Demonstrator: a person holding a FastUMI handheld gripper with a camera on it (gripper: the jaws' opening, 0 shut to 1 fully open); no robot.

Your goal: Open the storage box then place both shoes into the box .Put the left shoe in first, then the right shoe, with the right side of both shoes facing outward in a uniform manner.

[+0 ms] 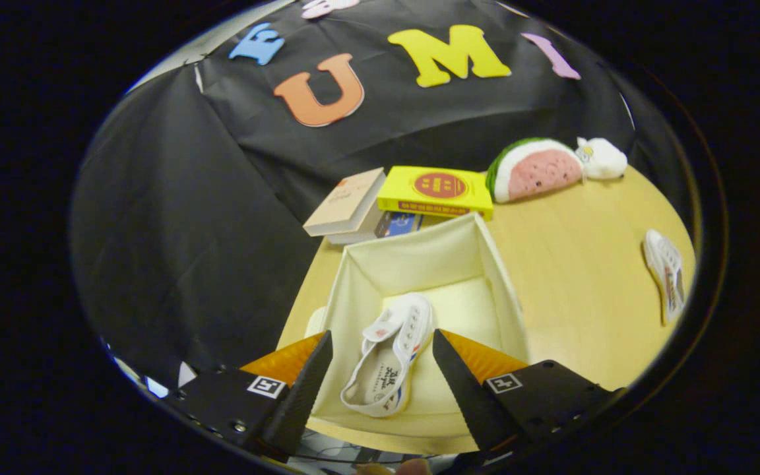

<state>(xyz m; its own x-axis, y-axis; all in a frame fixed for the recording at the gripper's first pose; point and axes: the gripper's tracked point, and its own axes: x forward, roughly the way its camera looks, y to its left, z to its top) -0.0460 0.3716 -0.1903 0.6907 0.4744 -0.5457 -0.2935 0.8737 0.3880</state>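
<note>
The fingers (382, 369) stood apart above the open storage box (505, 284), gripping nothing, with 1 shoe (390, 359) lying inside between them and the second shoe (665, 274) awaiting pickup on the worktop (571, 264).

Matt cloth storage box (503, 284), canvas shoe (390, 356) with smooth rubber edging, pale wood-look table (571, 264), plush watermelon (535, 168)
</note>
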